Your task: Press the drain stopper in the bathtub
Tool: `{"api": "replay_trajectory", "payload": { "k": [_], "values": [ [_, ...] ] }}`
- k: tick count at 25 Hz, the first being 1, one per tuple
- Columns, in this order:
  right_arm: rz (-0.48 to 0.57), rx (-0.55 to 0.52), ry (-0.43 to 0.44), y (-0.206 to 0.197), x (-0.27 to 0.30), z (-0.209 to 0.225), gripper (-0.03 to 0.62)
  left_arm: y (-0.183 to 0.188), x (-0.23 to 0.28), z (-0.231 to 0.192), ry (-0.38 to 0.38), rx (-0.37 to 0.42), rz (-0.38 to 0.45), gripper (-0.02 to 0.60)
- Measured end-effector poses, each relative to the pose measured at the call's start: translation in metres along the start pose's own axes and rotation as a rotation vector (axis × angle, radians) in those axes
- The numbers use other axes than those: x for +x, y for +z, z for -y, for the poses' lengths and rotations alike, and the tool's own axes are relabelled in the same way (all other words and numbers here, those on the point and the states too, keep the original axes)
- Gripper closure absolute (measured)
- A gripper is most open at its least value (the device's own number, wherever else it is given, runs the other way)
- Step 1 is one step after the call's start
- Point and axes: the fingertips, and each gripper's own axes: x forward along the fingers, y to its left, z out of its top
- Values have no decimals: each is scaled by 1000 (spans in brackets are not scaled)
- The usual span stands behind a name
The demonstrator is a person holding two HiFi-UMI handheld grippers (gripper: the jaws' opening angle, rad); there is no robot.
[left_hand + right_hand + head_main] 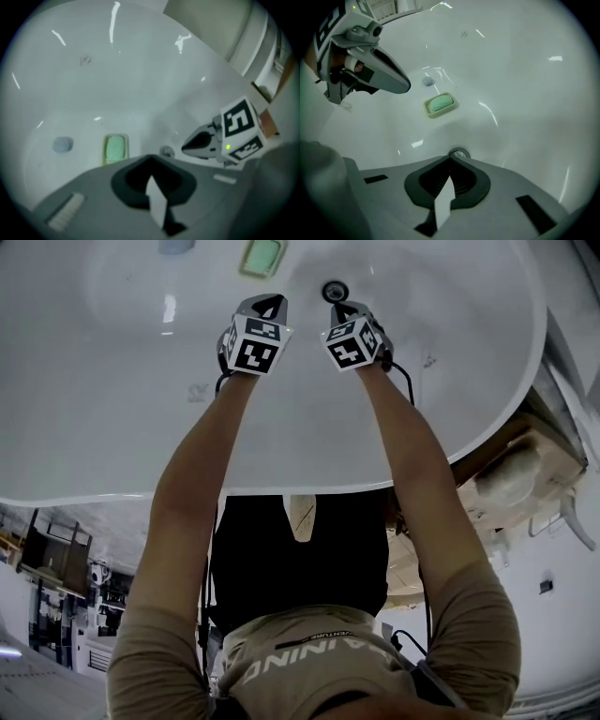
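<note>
Right gripper view — drain stopper (pixel 459 153) lies flat, round — no long axis.

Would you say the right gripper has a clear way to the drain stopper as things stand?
Probably yes: the right gripper, shut, points at the drain stopper just ahead, with only bare tub between.

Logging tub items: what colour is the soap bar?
Soap bar: pale green, clearest in the right gripper view.

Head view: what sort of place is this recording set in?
Probably a bathroom, or a mock-up of one: a white bathtub fills the view, with a metal drain stopper in its floor and a soap dish holding green soap nearby.
</note>
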Motion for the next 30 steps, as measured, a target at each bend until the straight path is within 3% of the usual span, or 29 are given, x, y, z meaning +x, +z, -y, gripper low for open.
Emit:
{"api": "replay_trajectory", "payload": {
  "k": [5,13,19,24,30],
  "values": [
    [26,56,-16,29,-49,1,586,31,-49,-3,24,16,43,580],
    [62,204,-38,27,-144,-3,586,49,-126,28,37,37,65,580],
    [72,250,-8,23,-215,-31,586,54,-191,56,44,66,67,580],
    [123,253,-11,43,-273,-46,586,80,-239,68,54,58,121,580],
    [179,410,4,37,-335,-72,586,84,-288,100,26,95,113,580]
  ]
}}
